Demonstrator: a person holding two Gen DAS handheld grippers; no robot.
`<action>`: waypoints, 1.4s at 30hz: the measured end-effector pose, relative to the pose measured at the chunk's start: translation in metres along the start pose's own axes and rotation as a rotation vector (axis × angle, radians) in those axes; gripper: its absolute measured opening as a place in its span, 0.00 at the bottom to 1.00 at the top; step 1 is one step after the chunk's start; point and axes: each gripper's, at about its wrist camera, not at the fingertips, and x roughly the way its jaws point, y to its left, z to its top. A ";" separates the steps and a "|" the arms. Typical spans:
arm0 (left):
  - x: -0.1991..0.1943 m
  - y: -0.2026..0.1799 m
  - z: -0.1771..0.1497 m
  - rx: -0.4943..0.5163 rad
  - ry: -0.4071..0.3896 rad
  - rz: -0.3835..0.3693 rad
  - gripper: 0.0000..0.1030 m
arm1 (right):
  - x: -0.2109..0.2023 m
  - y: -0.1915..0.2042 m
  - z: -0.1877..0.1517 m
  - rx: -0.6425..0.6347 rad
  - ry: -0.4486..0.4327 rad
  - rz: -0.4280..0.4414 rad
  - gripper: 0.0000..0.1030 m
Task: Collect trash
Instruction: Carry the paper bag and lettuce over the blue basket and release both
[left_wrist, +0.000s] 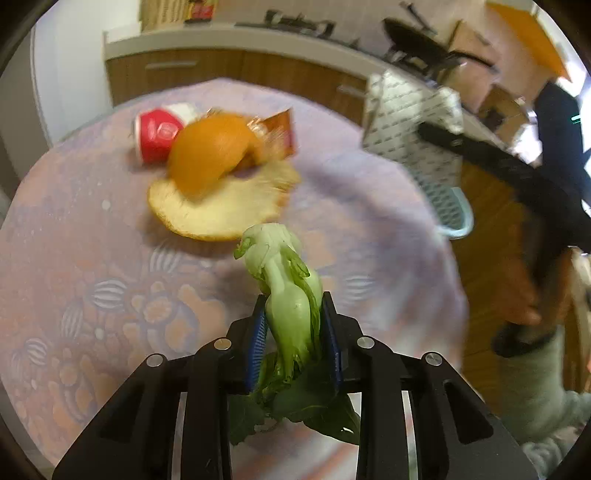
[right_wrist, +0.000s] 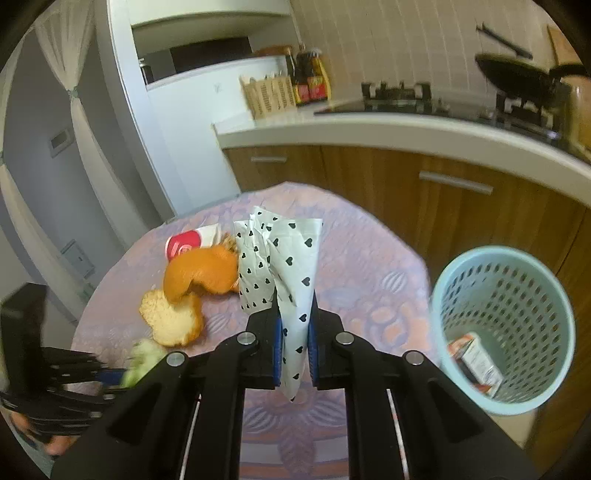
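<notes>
My left gripper (left_wrist: 293, 306) is shut on a green bok choy piece (left_wrist: 288, 291) and holds it above the round table; it also shows in the right wrist view (right_wrist: 110, 374). My right gripper (right_wrist: 294, 314) is shut on a white paper with black hearts (right_wrist: 284, 258), which also shows in the left wrist view (left_wrist: 410, 122). A light blue trash basket (right_wrist: 506, 325) stands off the table's right edge with a small carton (right_wrist: 474, 360) inside. Orange peel (left_wrist: 210, 155), pale pomelo peel (left_wrist: 221, 203), a red cup (left_wrist: 157, 134) and a brown wrapper (left_wrist: 280, 133) lie on the table.
The table carries a pink and lilac patterned cloth (right_wrist: 369, 266). Wooden kitchen cabinets (right_wrist: 443, 203) with a white counter, a stove and a pan stand behind it. A person's hand and arm (left_wrist: 524, 295) show at the right in the left wrist view.
</notes>
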 end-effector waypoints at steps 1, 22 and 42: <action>-0.010 -0.005 0.003 0.006 -0.026 -0.023 0.26 | -0.005 -0.001 0.002 -0.004 -0.017 -0.008 0.09; 0.104 -0.171 0.169 0.198 -0.090 -0.229 0.26 | -0.052 -0.196 -0.006 0.332 -0.089 -0.266 0.09; 0.219 -0.222 0.203 0.209 -0.012 -0.188 0.51 | -0.015 -0.279 -0.042 0.517 0.028 -0.297 0.56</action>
